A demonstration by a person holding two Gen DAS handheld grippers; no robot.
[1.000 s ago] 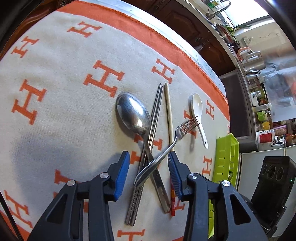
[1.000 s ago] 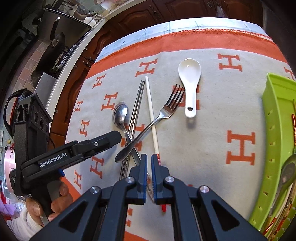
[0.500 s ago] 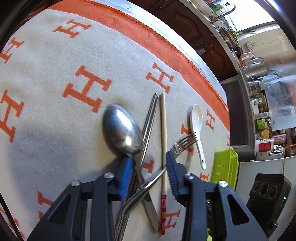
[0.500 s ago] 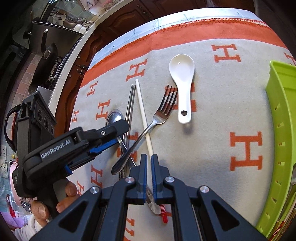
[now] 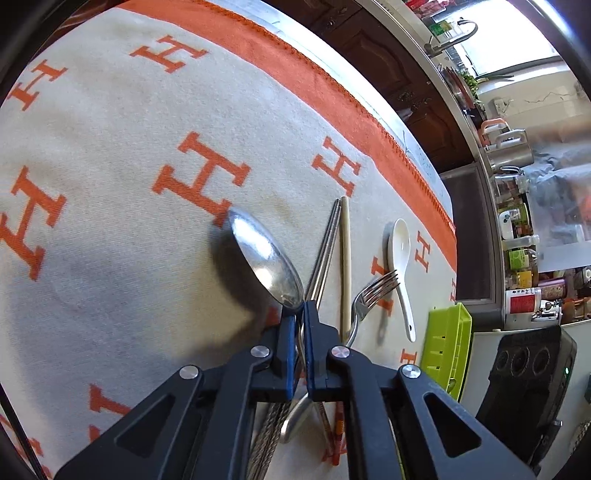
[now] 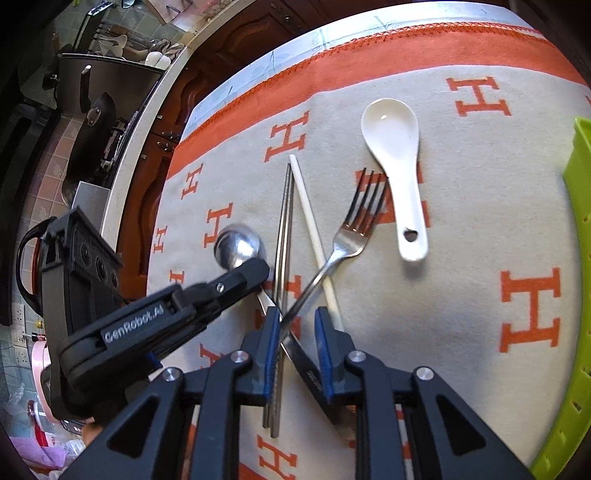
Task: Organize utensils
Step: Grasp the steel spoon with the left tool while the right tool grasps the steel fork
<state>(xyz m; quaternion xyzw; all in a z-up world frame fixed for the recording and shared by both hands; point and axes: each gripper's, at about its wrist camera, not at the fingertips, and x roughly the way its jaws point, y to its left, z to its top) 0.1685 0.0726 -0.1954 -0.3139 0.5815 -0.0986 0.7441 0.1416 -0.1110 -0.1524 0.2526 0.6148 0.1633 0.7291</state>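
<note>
A cream blanket with orange H letters and an orange border [image 6: 461,229] covers the tabletop [image 6: 317,33] under both grippers. Beyond its far edge run dark wood cabinets [image 5: 373,48], a counter with a sink tap [image 5: 448,35], and a kettle [image 5: 508,146].

The left gripper [image 5: 300,314] has its fingers [image 5: 287,332] pressed together on the neck of the metal spoon [image 5: 266,258], whose bowl juts out just ahead of the tips. The right gripper [image 6: 295,321] is opening, its fingers [image 6: 271,332] a little apart; the fork's [image 6: 354,229] handle, the spoon's handle and the steel chopsticks [image 6: 284,229] pass between them, and whether the pads touch any I cannot tell.

Just past the right fingers the fork crosses over a pale chopstick [image 6: 310,218], with the steel pair on its left. Beyond the fork's tines lies a white ceramic spoon [image 6: 399,162]. Off to the right of the fingers sits a green utensil tray [image 6: 580,295]. Left of them, the left gripper's black body [image 6: 133,325] reaches in to the spoon.
</note>
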